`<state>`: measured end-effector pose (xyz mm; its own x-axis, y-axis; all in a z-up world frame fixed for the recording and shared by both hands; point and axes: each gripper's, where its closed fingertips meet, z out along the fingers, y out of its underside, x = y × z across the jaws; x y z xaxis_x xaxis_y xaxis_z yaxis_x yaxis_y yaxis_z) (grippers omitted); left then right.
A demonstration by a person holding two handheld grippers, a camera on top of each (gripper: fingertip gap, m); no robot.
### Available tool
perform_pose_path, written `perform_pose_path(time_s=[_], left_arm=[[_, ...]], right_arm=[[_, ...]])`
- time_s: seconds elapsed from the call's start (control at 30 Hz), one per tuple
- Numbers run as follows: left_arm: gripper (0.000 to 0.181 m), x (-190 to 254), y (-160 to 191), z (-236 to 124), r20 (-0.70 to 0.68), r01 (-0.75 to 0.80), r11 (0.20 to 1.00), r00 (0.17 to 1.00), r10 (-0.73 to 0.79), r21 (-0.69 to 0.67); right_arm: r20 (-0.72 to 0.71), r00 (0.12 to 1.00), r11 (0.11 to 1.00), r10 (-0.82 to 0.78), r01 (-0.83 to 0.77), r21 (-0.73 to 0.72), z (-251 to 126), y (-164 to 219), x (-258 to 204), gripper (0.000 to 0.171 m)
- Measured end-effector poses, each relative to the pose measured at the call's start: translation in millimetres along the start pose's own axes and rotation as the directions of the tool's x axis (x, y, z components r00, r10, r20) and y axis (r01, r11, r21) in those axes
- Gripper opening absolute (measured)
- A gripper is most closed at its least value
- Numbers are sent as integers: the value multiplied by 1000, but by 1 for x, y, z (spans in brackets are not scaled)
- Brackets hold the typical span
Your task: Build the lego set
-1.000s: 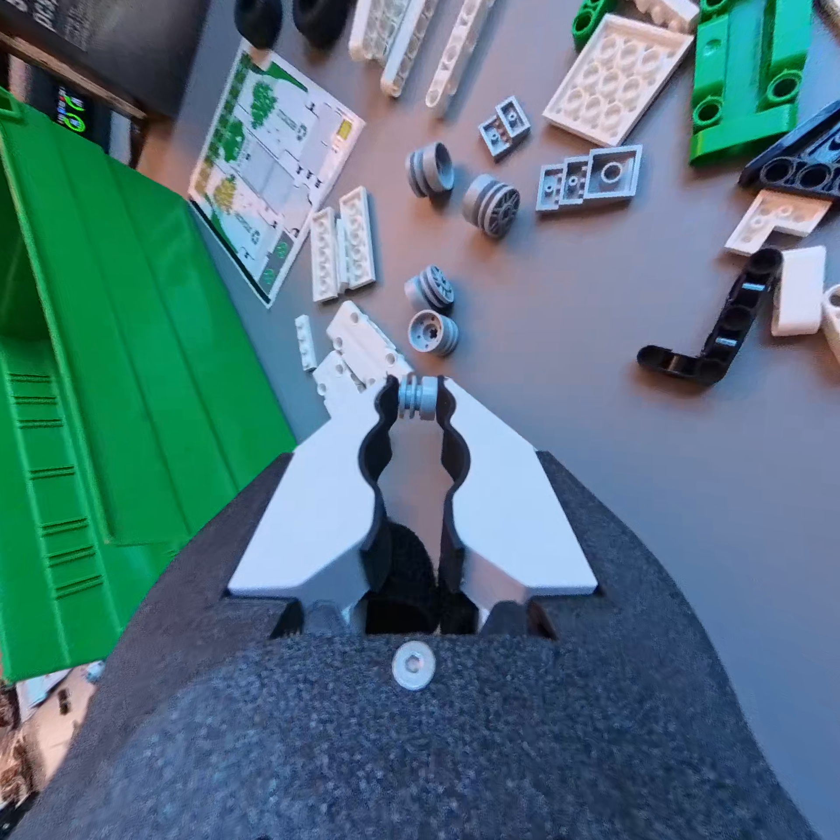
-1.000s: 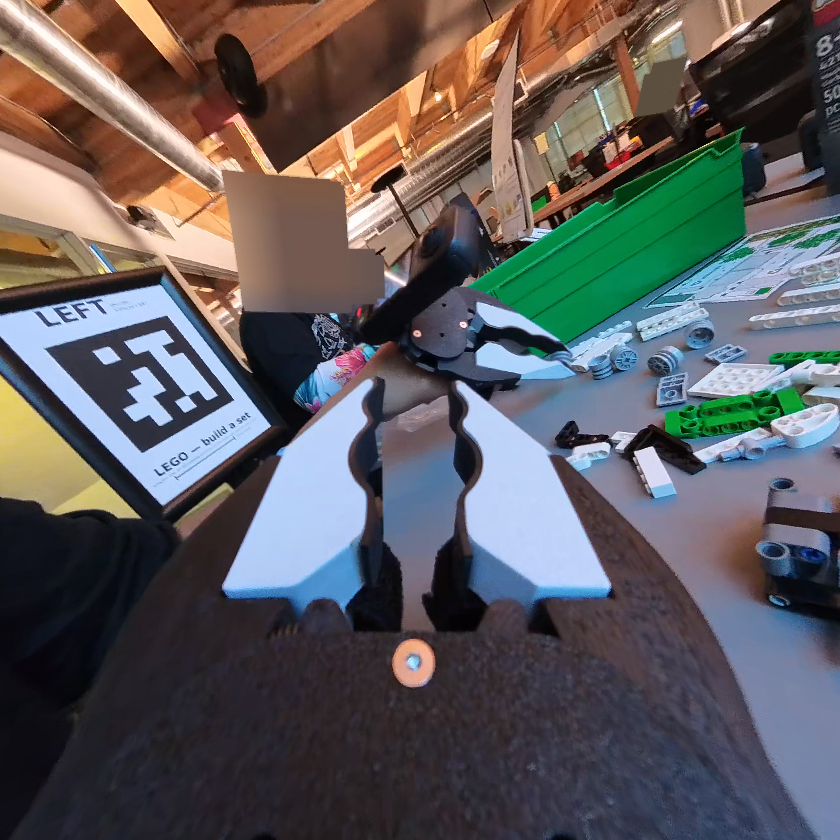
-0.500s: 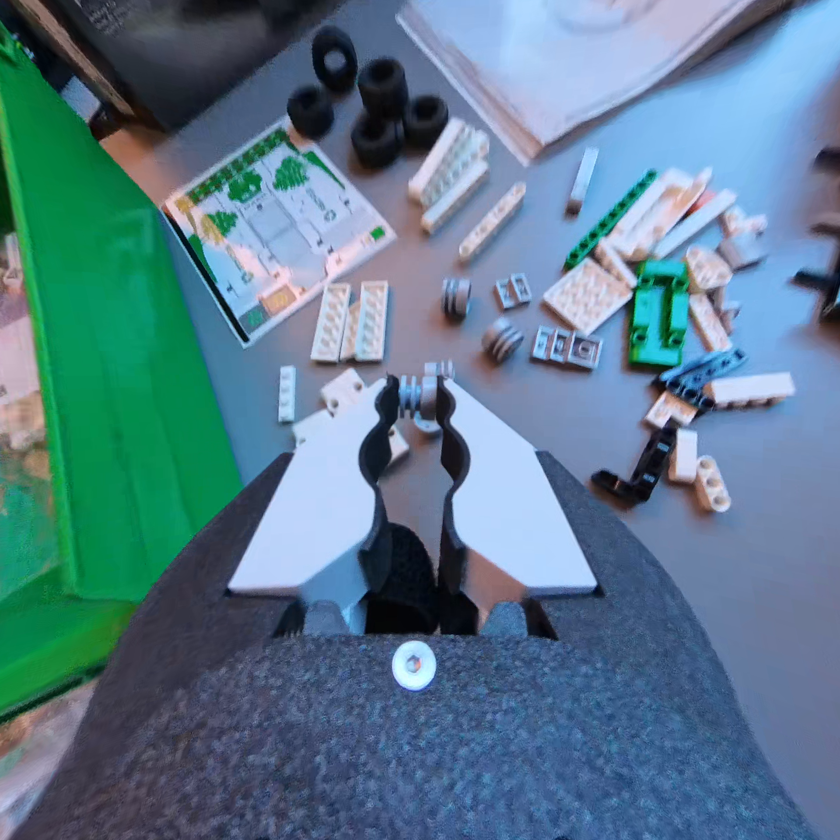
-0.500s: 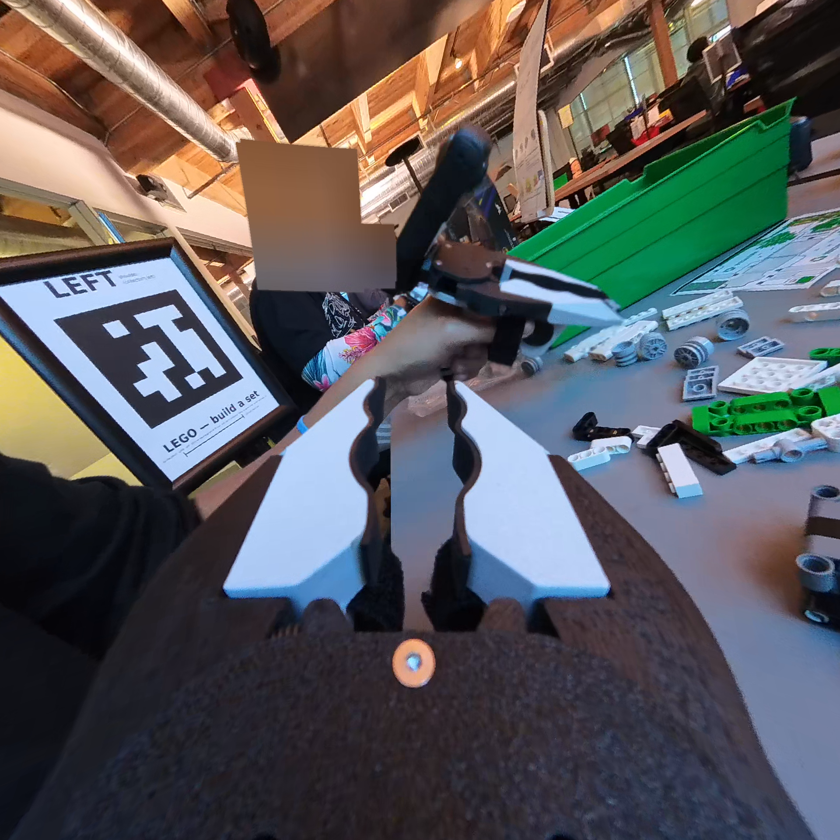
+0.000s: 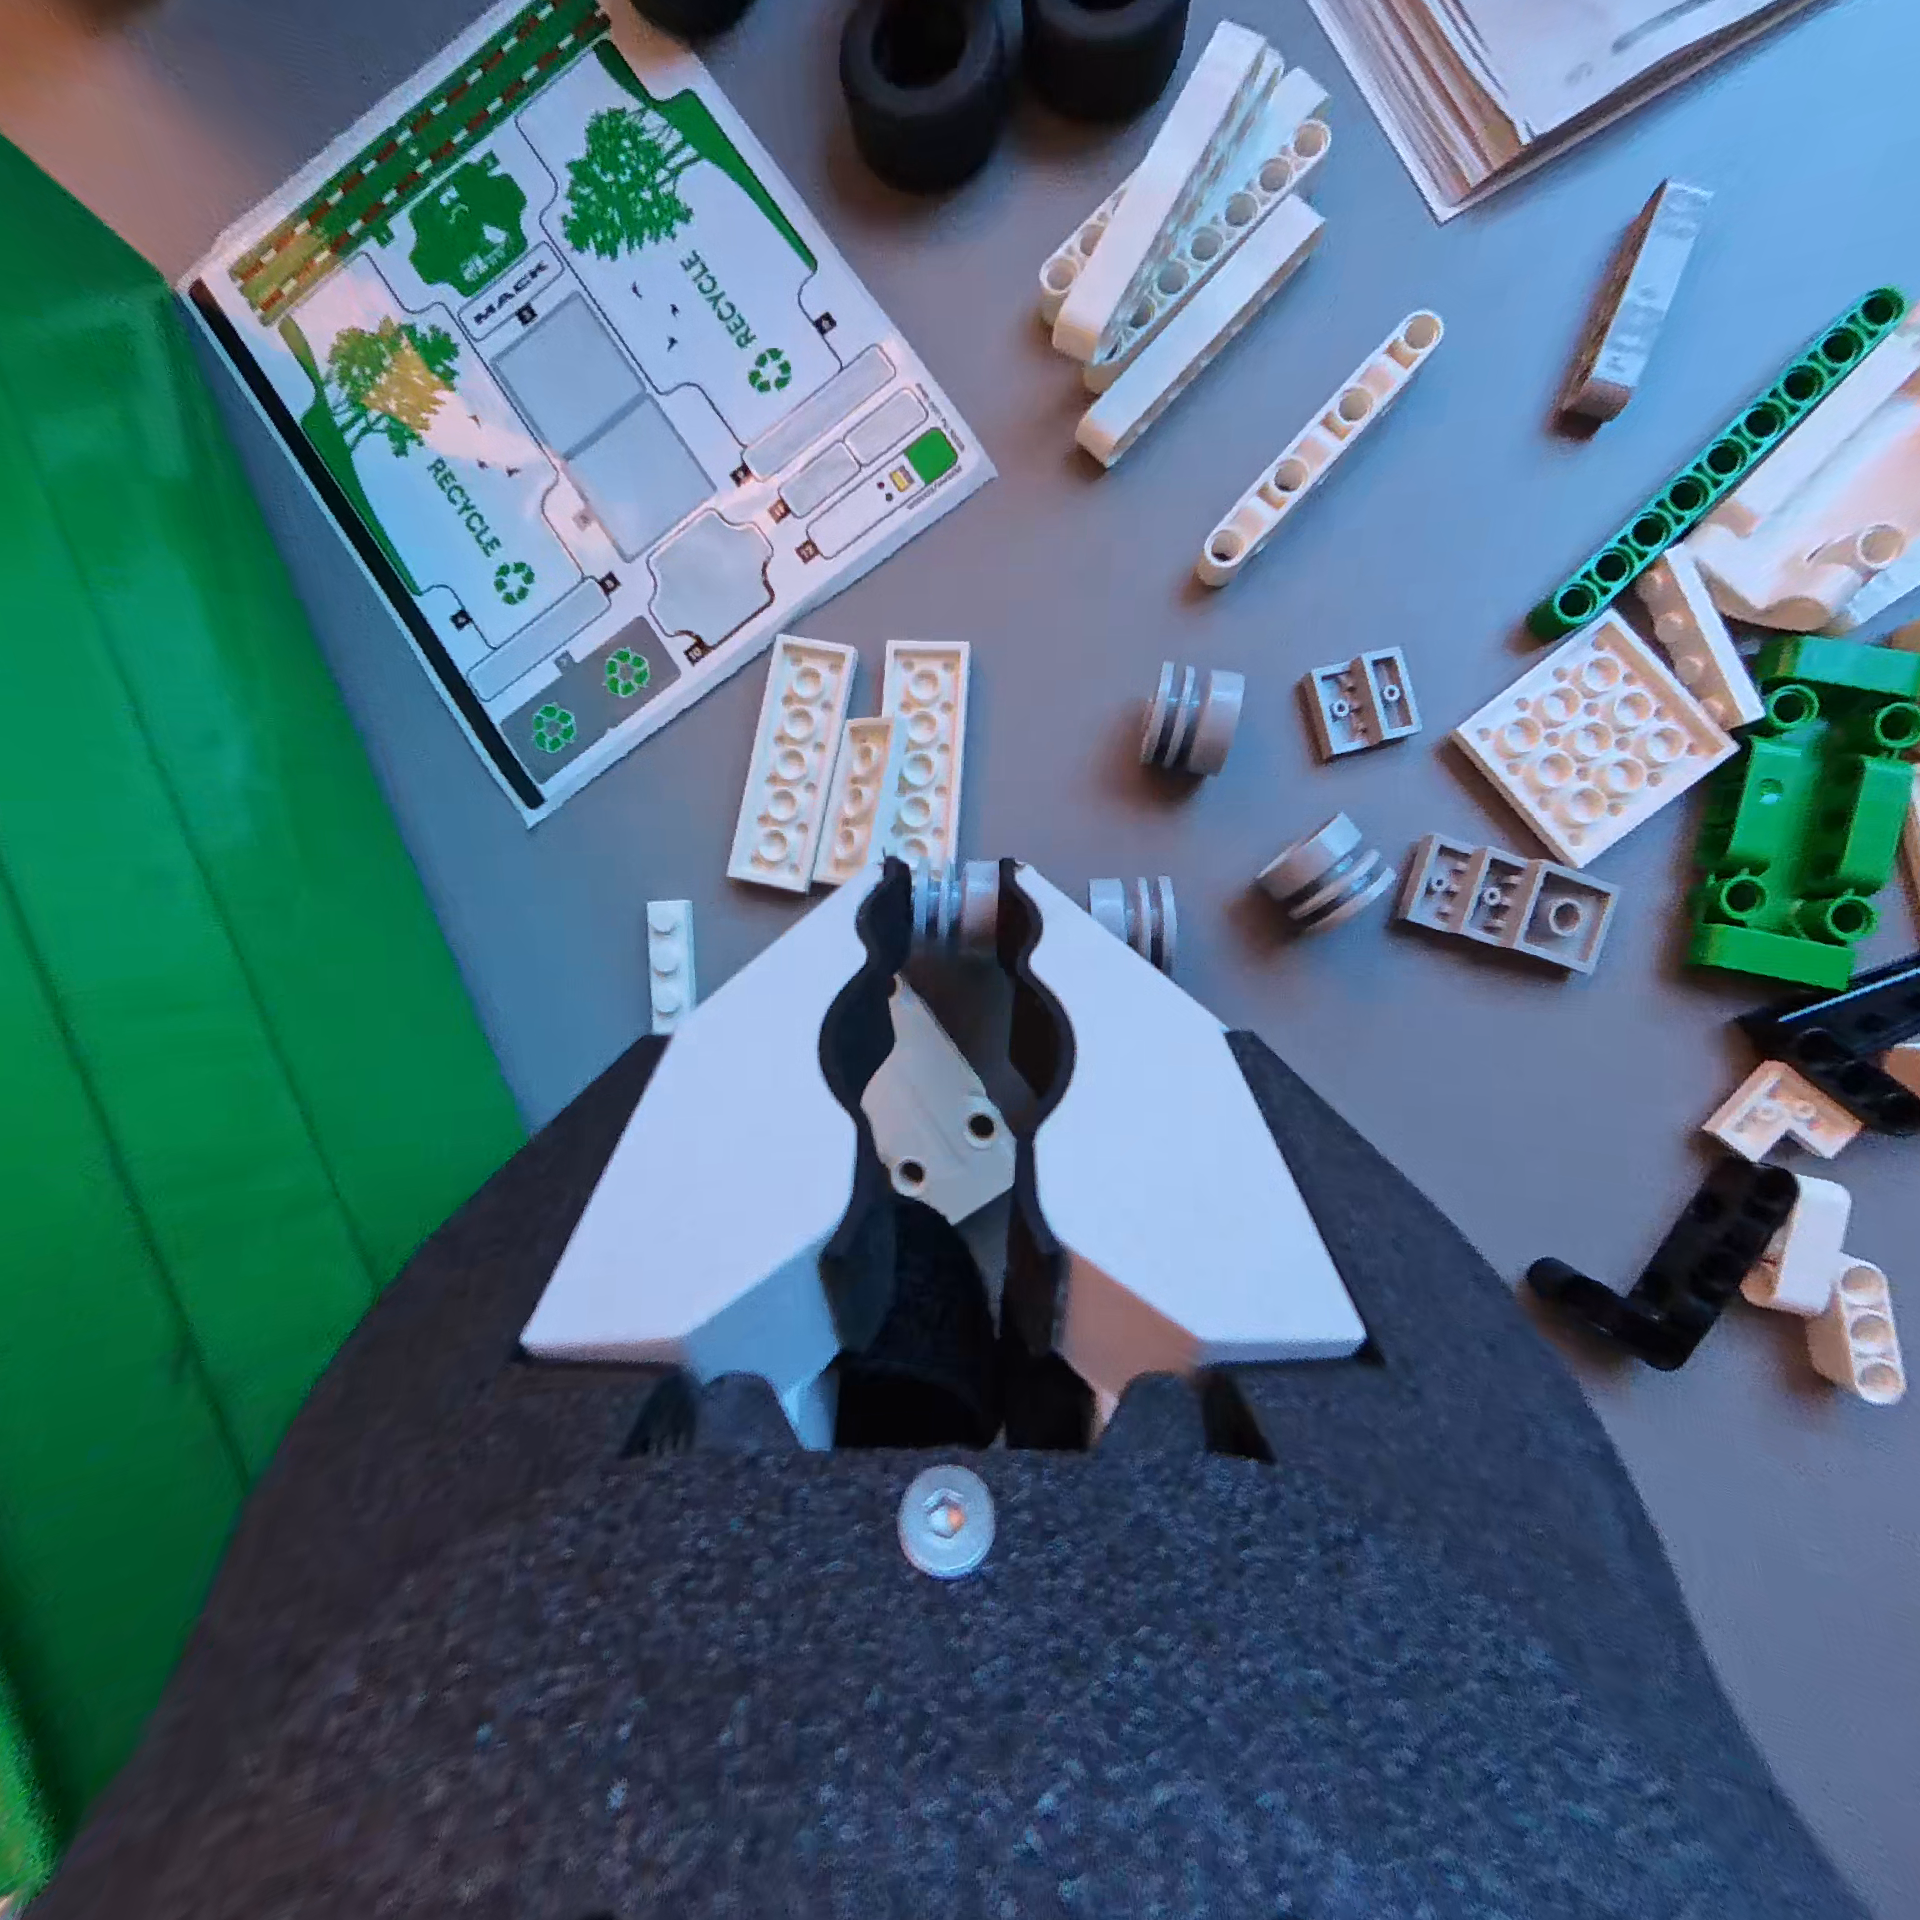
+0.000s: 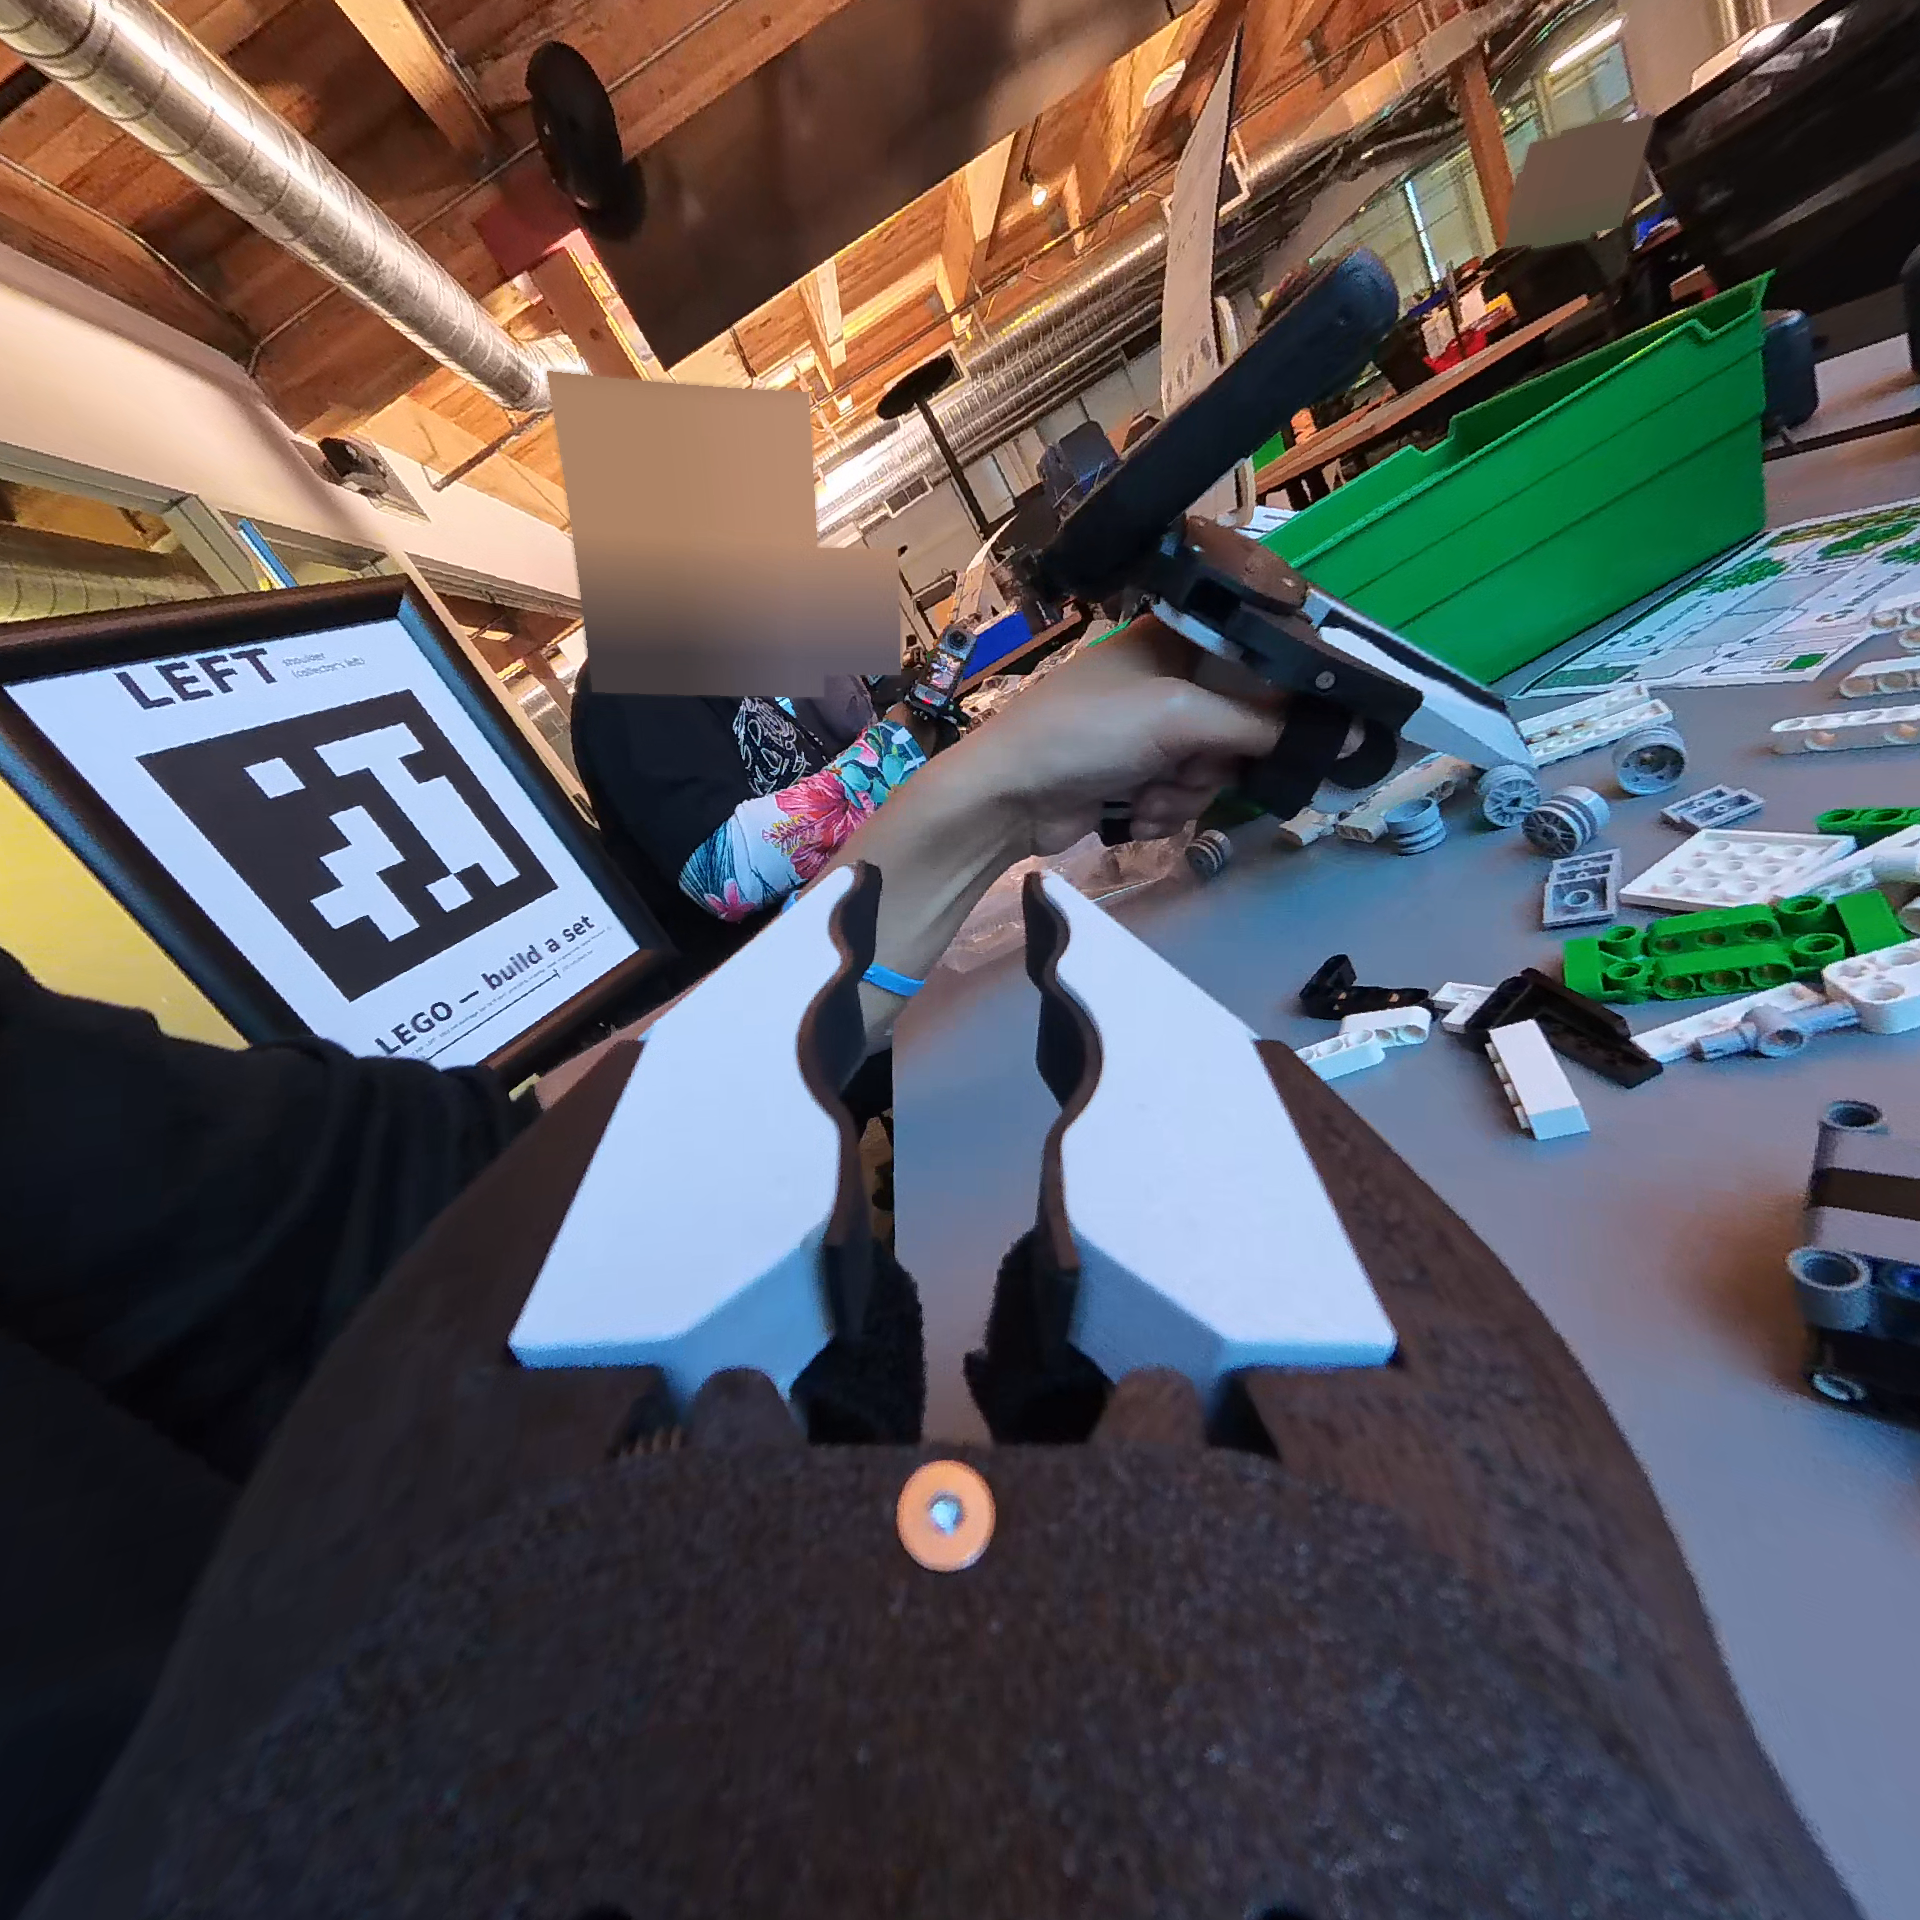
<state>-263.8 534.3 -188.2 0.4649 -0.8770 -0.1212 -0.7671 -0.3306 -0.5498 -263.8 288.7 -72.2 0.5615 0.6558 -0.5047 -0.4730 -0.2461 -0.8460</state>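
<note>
Grey tabletop (image 5: pixel 1403 1091) was scattered with lego pieces. Left gripper (image 5: pixel 956 894) was clenched on a small grey wheel hub (image 5: pixel 951 902), held above the table just below the white plates (image 5: pixel 852 764). The sticker sheet (image 5: pixel 582 416) lay above those plates, a green bin (image 5: pixel 187 831) left of them. Right gripper (image 6: pixel 940 894) was released, holding nothing, raised over the table. Timber ceiling with a silver duct (image 6: pixel 291 197); a framed marker sign (image 6: pixel 322 831) stood near.

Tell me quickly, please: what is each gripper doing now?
Left gripper: closed on a small grey wheel hub.
Right gripper: open, holding nothing.
</note>
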Motion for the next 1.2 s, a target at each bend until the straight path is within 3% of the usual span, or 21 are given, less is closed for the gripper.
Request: perform_pose_path(time_s=[0.03, 0.23, 0.47, 0.63, 0.73, 0.8, 0.9, 1.0, 1.1, 1.2], left_arm=[[16, 0, 0, 0, -6, 6, 1000, 1000, -6, -1], [24, -7, 0, -9, 33, 6, 1000, 999, -6, 0], [24, -11, -4, -64, 82, 31, 992, 996, -41, 122], [25, 26, 9, -93, 52, 18, 963, 998, -33, 268], [25, 80, -9, -110, -57, -9, 897, 998, 38, 442], [25, 115, -27, -117, -55, -75, 855, 991, 120, 513], [24, 172, -51, -115, -76, -148, 803, 970, 233, 577], [23, 239, -59, -104, -270, -85, 815, 920, 286, 573], [24, 295, -58, -95, -441, 4, 837, 851, 285, 548], [24, 332, -56, -85, -494, 16, 857, 823, 281, 514]], right_arm=[[3, 1000, 1000, 1, -1, -2, 0, 0, 0, 27], [14, 1000, 1000, 11, -11, -6, 1, 1, -1, 27], [4, 1000, 1000, 9, -9, 3, 0, -1, 1, 27], [-32, 999, 999, -14, 15, 28, -16, -13, 8, 25], [-192, 975, 993, -112, 116, 7, -57, -44, 41, 26], [-364, 908, 978, -207, 204, -49, -103, -70, 75, 26], [-625, 708, 945, -328, 239, -224, -192, -95, 132, 26], [-770, 535, 937, -348, 173, -303, -265, -109, 168, 26], [-806, 457, 921, -375, 87, -379, -297, -107, 192, 31], [-821, 383, 904, -422, 111, -413, -310, -114, 208, 31]])
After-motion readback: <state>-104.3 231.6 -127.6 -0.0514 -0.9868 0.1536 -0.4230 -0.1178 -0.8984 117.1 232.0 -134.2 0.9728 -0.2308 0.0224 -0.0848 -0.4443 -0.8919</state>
